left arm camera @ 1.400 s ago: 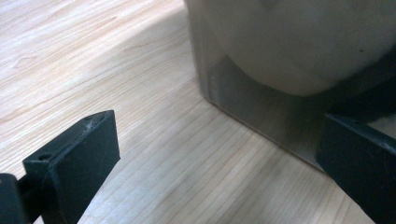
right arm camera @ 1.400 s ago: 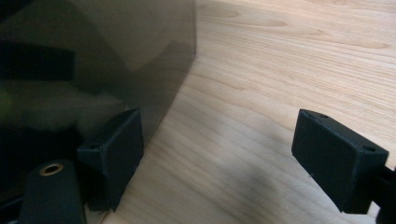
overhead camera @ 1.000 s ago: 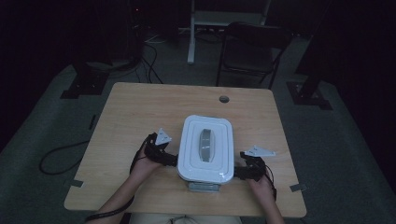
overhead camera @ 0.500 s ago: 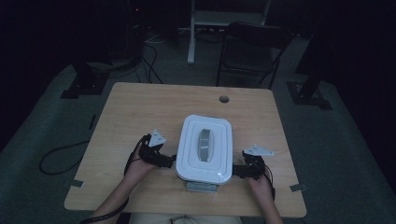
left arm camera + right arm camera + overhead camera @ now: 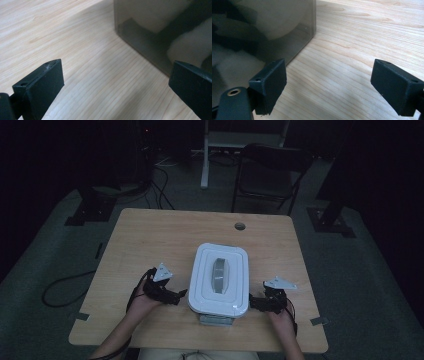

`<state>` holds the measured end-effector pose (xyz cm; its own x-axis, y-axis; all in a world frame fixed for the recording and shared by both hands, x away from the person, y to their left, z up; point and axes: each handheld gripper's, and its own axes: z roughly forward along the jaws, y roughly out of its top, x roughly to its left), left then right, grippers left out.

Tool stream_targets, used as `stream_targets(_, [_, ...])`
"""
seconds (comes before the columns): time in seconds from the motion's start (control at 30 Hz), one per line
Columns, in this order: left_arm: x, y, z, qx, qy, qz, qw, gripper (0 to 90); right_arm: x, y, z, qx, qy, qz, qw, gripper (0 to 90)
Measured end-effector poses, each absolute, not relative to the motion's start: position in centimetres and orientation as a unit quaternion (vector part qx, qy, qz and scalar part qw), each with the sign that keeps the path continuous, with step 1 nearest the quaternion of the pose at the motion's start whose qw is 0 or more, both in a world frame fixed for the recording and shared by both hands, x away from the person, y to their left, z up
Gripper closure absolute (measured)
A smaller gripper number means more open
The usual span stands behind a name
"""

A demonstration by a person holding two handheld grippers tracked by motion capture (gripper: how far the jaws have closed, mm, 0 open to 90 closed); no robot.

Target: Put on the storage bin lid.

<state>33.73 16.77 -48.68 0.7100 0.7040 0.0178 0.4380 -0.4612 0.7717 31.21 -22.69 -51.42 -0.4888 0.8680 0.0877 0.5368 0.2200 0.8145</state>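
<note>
A storage box with a white lid (image 5: 219, 278) and a grey handle (image 5: 219, 272) stands near the front middle of the wooden table (image 5: 150, 240). My left gripper (image 5: 179, 295) sits low at the box's left side, jaws open, pointing at it. My right gripper (image 5: 255, 302) sits at the box's right side, also open. In the left gripper view the smoky translucent box wall (image 5: 147, 32) is at upper right, between and beyond the jaws (image 5: 117, 87). In the right gripper view the box wall (image 5: 262, 30) fills the upper left, close to the left finger (image 5: 270, 82).
A small cable hole (image 5: 240, 226) lies in the table's far edge area. A dark chair (image 5: 270, 175) and a white stand (image 5: 240, 140) are behind the table. Cables (image 5: 65, 290) trail on the floor at left. Tape marks (image 5: 318, 321) sit at the front corners.
Both grippers have shifted slightly toward the table's front edge along the box's sides. The box has stayed in place.
</note>
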Motion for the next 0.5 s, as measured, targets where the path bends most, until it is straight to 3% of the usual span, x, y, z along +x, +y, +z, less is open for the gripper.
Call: stream_targets(0.5, [33.3, 20.0, -49.6, 0.83, 0.374, 0.165, 0.379, 0.6, 30.3, -24.6, -51.6, 0.493, 0.736, 0.408, 0.221, 12.9])
